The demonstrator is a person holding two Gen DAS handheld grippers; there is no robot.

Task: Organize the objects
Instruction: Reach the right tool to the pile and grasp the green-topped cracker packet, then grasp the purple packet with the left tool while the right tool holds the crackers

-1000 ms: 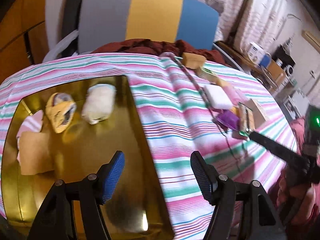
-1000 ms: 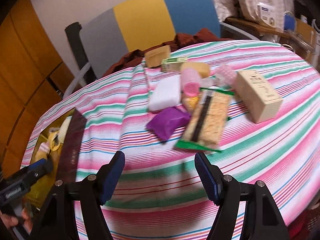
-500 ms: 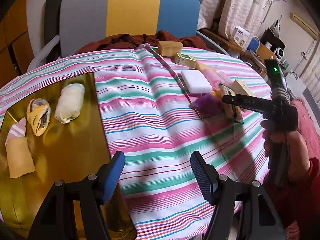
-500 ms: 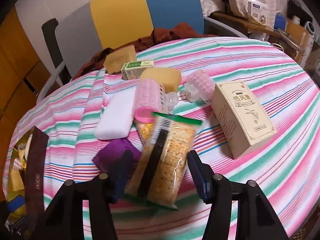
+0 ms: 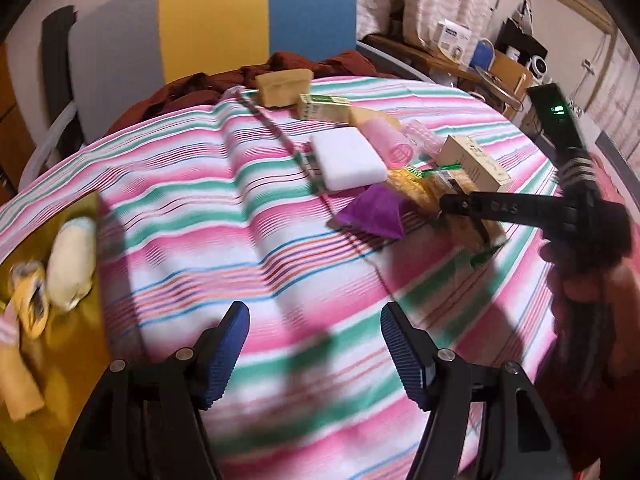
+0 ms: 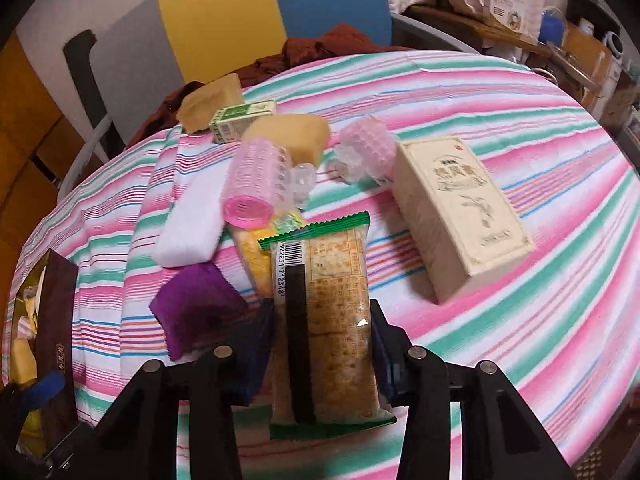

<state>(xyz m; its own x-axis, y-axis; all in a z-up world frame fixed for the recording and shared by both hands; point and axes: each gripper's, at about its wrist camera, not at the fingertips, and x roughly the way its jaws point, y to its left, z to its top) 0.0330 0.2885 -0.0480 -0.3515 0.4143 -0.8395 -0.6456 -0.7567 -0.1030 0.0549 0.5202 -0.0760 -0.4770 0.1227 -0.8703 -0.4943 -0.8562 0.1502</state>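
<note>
A clear packet of crackers (image 6: 324, 320) with green ends lies on the striped tablecloth (image 6: 520, 340), in front of a heap of small goods. My right gripper (image 6: 322, 344) straddles it, its jaws closing, and both blue pads touch the packet's long sides. The left wrist view shows this grip from the side, with the packet (image 5: 476, 232) under the black finger. My left gripper (image 5: 314, 340) hangs open over bare cloth with nothing between its fingers. At the left stands a gold tray (image 5: 68, 360) with a white roll (image 5: 70, 264) and a yellow item (image 5: 28, 300).
Around the packet lie a purple pouch (image 6: 200, 304), a white block (image 6: 192, 228), a pink hair roller (image 6: 256, 184), a beige box (image 6: 460, 216), a green carton (image 6: 240, 118) and a yellow sponge (image 6: 292, 136). A chair (image 5: 212, 20) stands behind the table, and a person's hand (image 5: 580, 280) at the right.
My right gripper came down onto the heap and its jaws narrowed around the cracker packet. My left gripper slid right, off the gold tray and over the striped cloth.
</note>
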